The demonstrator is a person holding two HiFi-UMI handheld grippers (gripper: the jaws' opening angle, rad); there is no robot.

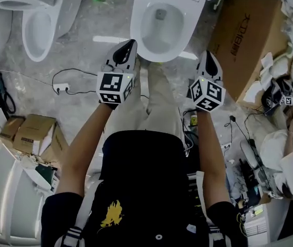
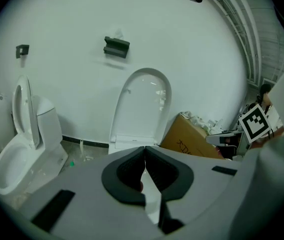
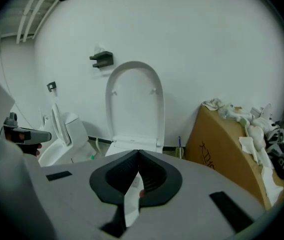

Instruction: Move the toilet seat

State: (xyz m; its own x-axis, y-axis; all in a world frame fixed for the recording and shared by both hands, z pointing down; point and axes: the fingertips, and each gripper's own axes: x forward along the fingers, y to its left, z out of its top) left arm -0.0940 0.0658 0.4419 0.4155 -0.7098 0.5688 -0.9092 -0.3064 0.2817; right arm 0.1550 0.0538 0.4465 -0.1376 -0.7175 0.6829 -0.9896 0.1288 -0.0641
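Spare toilet (image 1: 38,27) sits off to the left of the left gripper (image 1: 130,44), jaws together and empty; toilet seat (image 2: 142,104) upright dead ahead of both tools, looks fully raised; right gripper (image 1: 208,54) likewise closed, empty, cardboard box (image 1: 241,40) to its right.

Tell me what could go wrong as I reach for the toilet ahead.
The left gripper and right gripper are shut; unopened, they may just knock the lid. The lid stands upright at the wall and could slam down. The box sits close on the right and may crowd that gripper.
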